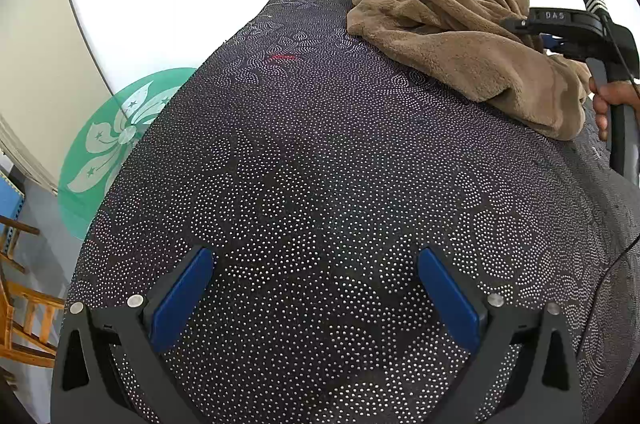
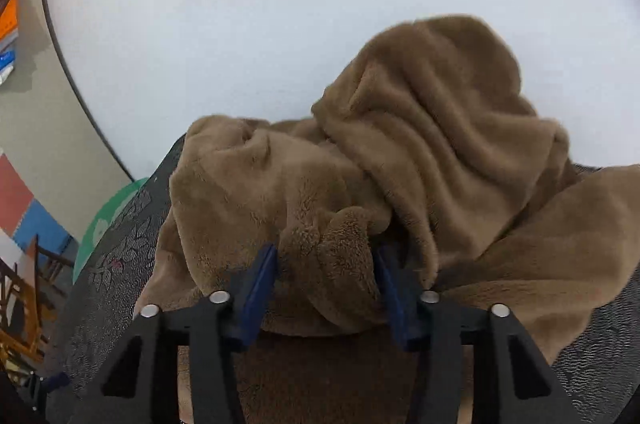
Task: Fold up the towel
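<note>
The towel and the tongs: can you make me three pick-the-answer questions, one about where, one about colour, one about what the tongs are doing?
1. Where is the towel?
A. On the dotted cloth
B. On the chair
C. On the floor

2. What colour are the pads on the left tongs?
A. Red
B. Blue
C. Yellow

3. What are the right tongs doing?
A. Hanging wide over bare cloth
B. Holding a cup
C. Standing around a bunched bit of towel

Answers:
1 A, the crumpled brown towel lies on the dark dotted cloth, at its far right.
2 B, both pads show blue in the left wrist view.
3 C, a lump of towel sits between the two pads; whether they are squeezing it yet cannot be told.
</note>
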`<state>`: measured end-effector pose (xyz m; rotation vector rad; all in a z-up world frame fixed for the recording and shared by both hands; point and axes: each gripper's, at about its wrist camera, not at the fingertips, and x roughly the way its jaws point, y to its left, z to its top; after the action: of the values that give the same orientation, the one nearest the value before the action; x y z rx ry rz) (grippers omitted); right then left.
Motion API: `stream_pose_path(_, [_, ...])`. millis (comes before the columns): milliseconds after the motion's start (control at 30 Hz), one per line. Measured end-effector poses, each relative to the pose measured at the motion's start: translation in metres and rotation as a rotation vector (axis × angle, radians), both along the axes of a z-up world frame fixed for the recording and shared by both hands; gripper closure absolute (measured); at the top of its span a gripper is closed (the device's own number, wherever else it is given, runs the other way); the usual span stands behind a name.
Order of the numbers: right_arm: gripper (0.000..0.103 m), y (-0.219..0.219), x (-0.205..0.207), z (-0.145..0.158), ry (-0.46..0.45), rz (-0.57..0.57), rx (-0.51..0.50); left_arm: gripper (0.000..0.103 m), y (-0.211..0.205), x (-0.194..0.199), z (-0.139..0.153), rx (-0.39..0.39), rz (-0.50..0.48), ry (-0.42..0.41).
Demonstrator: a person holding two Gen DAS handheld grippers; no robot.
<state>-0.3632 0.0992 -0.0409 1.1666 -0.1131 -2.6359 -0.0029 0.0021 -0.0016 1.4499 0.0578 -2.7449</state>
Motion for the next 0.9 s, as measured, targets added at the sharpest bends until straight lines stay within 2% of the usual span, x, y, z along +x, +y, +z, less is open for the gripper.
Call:
stream_pose_path(67, [0.073,-0.001,0.004,-0.003,-0.004,0.008,-0.005,0.0,0.0,0.0,-0.001,-0.002,0.001,-0.003])
stream_pose_path(100, [0.08,-0.001,0.007,-0.005,-0.004,0.016,-0.014,0.0,0.001,0.0,-0.001,-0.002,0.001,-0.003])
stream_pose_path(233, [0.086,0.002,0.021,0.001,0.008,0.051,-0.089,0.0,0.001,-0.004,-0.003,-0.004,0.002,-0.005])
stream_pose_path(367, [0.087,0.0,0.046,0.015,0.036,0.13,-0.19,0.0,0.001,-0.006,-0.004,-0.005,0.001,-0.004])
stream_pose_path(567, [0.088,-0.024,0.11,0.031,0.074,0.287,-0.219,0.0,0.001,-0.005,-0.004,-0.002,0.006,-0.002])
stream_pose_path(667, [0.088,-0.035,0.137,0.025,0.052,0.342,-0.21,0.0,0.0,-0.006,-0.004,-0.003,0.008,-0.003])
stream_pose_path(900, [0.088,-0.049,0.19,-0.002,-0.011,0.385,-0.198,0.0,0.0,-0.005,-0.004,0.001,0.014,-0.007])
